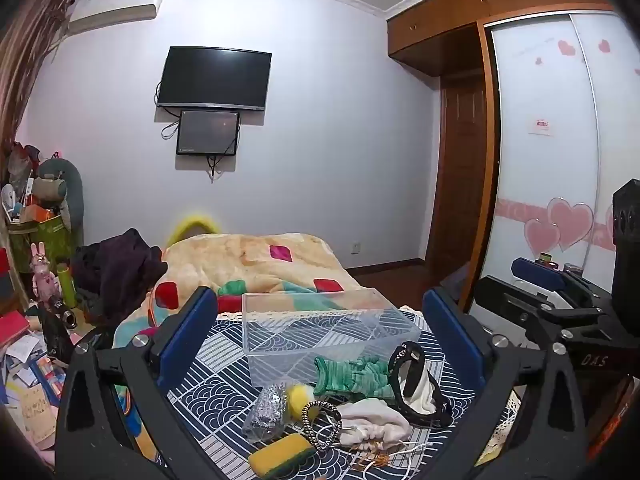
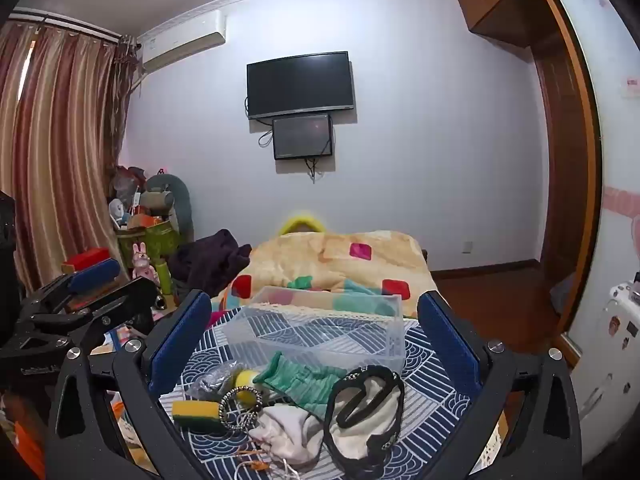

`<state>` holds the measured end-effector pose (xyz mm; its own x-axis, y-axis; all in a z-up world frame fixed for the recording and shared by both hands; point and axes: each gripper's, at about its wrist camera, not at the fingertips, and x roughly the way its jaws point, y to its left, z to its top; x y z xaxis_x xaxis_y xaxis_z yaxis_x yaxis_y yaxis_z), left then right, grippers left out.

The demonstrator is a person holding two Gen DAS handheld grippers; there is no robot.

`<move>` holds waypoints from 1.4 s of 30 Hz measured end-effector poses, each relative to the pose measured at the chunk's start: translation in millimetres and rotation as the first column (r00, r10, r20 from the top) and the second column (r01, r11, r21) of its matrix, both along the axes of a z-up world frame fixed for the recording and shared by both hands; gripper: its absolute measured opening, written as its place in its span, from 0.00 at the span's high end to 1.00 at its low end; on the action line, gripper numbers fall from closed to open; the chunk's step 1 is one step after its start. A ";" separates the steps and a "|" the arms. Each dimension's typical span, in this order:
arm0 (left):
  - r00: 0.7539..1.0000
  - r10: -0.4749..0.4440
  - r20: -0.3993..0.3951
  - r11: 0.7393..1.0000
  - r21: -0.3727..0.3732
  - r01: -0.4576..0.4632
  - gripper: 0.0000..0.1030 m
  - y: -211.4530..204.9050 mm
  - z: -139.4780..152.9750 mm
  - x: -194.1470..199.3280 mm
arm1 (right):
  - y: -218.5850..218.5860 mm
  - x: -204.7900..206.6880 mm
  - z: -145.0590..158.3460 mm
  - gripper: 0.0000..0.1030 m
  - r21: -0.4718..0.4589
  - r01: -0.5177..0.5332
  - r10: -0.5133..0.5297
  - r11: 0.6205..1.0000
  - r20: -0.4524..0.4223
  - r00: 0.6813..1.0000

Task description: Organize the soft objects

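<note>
Green cloth (image 1: 354, 376) in both views; curtains (image 2: 60, 152) right-wrist only.

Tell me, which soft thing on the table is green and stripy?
The green striped sock, lying right in front of the clear plastic box. The sponge is yellow with a green edge, and the drawstring pouch is cream.

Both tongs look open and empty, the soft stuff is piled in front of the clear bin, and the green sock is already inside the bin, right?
Not quite. The green sock is not inside the clear bin; it lies on the patterned cloth just in front of it, as the left wrist view shows. The bin looks empty. The rest holds: left tongs and right tongs are open and empty.
</note>
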<state>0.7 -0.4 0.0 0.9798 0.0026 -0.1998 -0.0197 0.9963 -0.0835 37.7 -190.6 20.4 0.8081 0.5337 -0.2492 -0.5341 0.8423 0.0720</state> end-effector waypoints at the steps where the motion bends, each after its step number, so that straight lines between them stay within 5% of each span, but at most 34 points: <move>1: 1.000 -0.003 0.003 1.000 0.000 0.003 0.00 0.0 -0.2 -0.3 | -0.2 -0.1 0.0 0.00 0.000 0.001 -0.001 1.000 0.003 1.000; 42: 1.000 0.000 0.015 1.000 0.020 0.000 0.00 -1.0 8.7 -9.8 | -4.0 -4.2 -2.1 0.00 0.011 0.002 -0.002 1.000 -0.006 1.000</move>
<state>-9.1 -1.5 8.6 0.9827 0.0067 -0.1853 -0.0189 0.9978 -0.0642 33.5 -194.6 18.3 0.8078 0.5346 -0.2483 -0.5319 0.8426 0.0840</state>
